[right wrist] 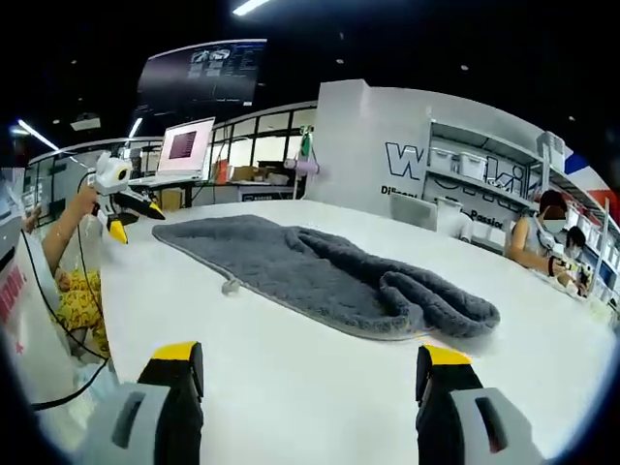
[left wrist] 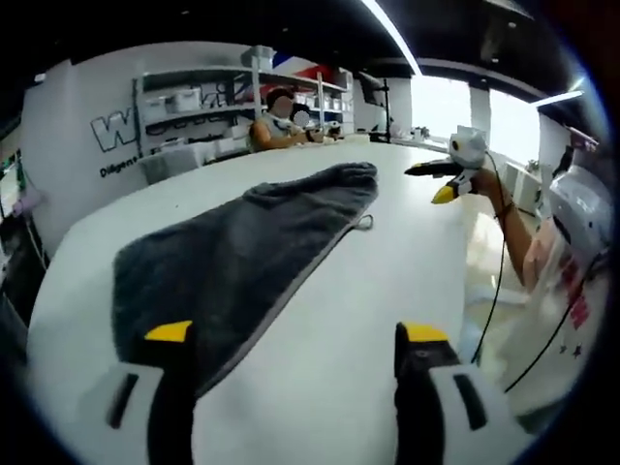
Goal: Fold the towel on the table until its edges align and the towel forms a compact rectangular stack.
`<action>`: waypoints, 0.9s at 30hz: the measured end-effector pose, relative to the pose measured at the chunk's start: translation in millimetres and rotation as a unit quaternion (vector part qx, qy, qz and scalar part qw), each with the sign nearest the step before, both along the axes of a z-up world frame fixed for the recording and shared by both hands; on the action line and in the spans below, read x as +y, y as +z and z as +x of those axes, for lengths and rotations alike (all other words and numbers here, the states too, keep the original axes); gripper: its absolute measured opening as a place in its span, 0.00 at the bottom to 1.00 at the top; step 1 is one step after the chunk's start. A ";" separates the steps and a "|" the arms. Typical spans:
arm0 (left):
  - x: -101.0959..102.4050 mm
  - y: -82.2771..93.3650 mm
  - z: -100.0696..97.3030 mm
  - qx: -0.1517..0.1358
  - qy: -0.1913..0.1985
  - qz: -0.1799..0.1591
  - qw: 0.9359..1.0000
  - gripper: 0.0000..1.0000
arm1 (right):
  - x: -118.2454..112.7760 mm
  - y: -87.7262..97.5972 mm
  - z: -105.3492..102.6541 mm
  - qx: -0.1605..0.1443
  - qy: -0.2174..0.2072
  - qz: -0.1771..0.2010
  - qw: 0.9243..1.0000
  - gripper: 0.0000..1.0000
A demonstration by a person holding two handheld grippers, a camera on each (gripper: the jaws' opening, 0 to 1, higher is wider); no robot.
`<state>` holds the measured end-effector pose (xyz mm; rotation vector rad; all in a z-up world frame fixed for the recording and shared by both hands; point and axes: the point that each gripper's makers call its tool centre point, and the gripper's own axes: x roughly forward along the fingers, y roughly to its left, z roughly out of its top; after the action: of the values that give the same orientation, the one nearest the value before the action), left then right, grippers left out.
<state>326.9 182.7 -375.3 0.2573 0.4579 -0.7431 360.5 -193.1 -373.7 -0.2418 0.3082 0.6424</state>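
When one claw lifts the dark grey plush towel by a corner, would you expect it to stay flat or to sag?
The dark grey plush towel would probably sag: its far end already lies bunched in soft folds. Its thick pile suggests some weight, so it may drag on the white table rather than slide freely. The small hanging loop at its edge would likely dangle.

Your towel (left wrist: 242, 262) is a dark grey, fluffy one, and it's lying spread out on the white tabletop (left wrist: 368, 291), not folded into any stack yet. Most of it sits flat, with a lighter trim running along the long edge. In the right gripper view you can see one end (right wrist: 426, 300) is rumpled and rolled up into thick soft ridges, while the other end lies flat. There's a small hanging loop (right wrist: 231, 286) sticking out from the edge onto the bare tabletop.
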 end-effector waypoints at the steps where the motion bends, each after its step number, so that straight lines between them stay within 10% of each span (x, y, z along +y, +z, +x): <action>1: 1.3 0.0 0.5 0.000 0.001 -0.003 1.000 0.89 | -3.3 -0.5 1.9 0.003 -0.004 -0.002 1.000 0.93; 27: 14.7 10.0 1.4 -0.011 0.019 -0.043 0.999 0.88 | -66.4 -22.4 109.7 0.124 -0.090 0.071 0.986 0.55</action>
<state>328.2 197.4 -365.3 0.1762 0.4077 -0.7206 470.2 -259.4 -396.1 0.0051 0.5160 0.5130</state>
